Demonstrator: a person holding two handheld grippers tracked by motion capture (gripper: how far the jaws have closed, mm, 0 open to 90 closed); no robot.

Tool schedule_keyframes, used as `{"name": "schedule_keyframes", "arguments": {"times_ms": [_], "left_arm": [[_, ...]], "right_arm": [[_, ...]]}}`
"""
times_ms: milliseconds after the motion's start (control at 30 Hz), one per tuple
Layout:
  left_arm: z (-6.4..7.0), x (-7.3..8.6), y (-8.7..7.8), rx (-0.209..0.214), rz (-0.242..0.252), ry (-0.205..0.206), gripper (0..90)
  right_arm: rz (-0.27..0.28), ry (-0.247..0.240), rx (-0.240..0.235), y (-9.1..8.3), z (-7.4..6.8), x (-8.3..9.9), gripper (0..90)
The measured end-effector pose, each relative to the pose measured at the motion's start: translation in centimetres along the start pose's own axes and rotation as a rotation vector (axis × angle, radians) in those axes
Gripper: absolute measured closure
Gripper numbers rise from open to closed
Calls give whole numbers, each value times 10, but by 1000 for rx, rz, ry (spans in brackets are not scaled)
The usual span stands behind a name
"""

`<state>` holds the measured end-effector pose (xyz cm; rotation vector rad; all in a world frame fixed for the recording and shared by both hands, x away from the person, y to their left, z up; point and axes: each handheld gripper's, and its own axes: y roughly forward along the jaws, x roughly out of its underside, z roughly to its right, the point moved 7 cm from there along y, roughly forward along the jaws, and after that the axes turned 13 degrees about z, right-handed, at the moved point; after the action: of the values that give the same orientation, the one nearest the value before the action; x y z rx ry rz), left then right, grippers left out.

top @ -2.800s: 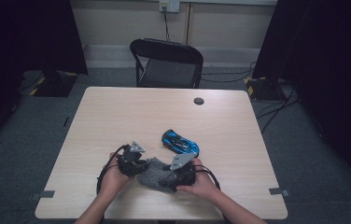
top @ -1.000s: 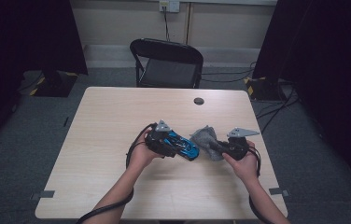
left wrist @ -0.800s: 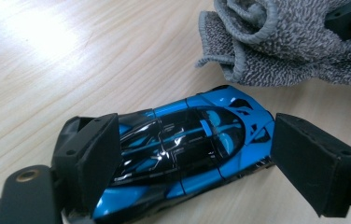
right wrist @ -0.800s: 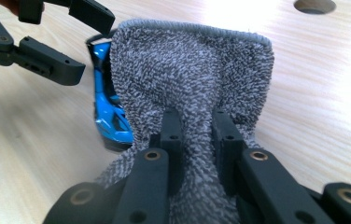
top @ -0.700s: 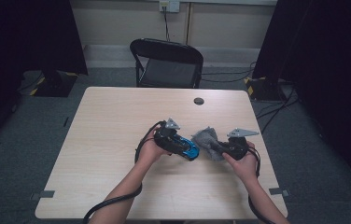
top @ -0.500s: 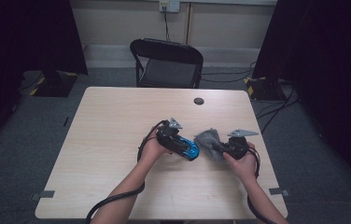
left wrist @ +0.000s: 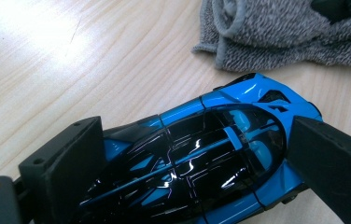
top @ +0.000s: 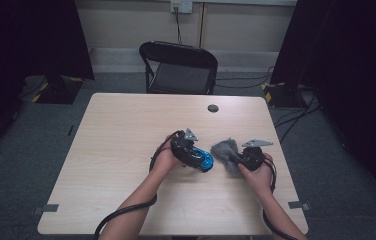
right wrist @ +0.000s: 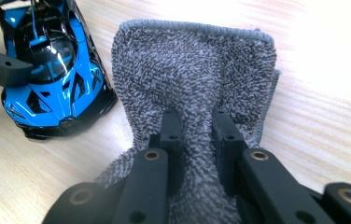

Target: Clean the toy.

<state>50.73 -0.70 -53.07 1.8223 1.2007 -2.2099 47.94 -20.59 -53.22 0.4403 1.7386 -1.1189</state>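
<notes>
The high view is dim and soft, with dark, almost black curtains at both sides and corners; the pale wooden table [top: 126, 150] is the brightest area, evenly lit from above, and fine detail is grainy. In the left gripper view, a bright washed-out patch of glare sits on the wood at the upper left, and small white highlights glint on the blue toy car [left wrist: 197, 158] with its glossy dark canopy; the near black jaws are slightly blurred. In the right gripper view, the upper right of the table is overexposed to near white, the grey towel [right wrist: 197, 70] looks sharp, and the jaw bases at the bottom edge are out of focus.
</notes>
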Motion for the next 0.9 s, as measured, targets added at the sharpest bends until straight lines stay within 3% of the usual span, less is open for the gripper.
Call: {"name": "schedule_keyframes", "arguments": {"times_ms": [300, 467, 633, 900], "left_arm": [[0, 1, -1, 0, 21, 1, 45], [0, 2, -1, -4, 28, 0, 44], [0, 1, 0, -10, 26, -6, 44], [0, 1, 0, -13, 26, -8, 44]], "right_arm": [[-21, -38, -2, 6, -11, 3, 779], [-46, -69, -34, 4, -22, 5, 779], [-61, -64, -66, 0, -31, 7, 780], [-80, -76, -167, -10, -57, 14, 782]]}}
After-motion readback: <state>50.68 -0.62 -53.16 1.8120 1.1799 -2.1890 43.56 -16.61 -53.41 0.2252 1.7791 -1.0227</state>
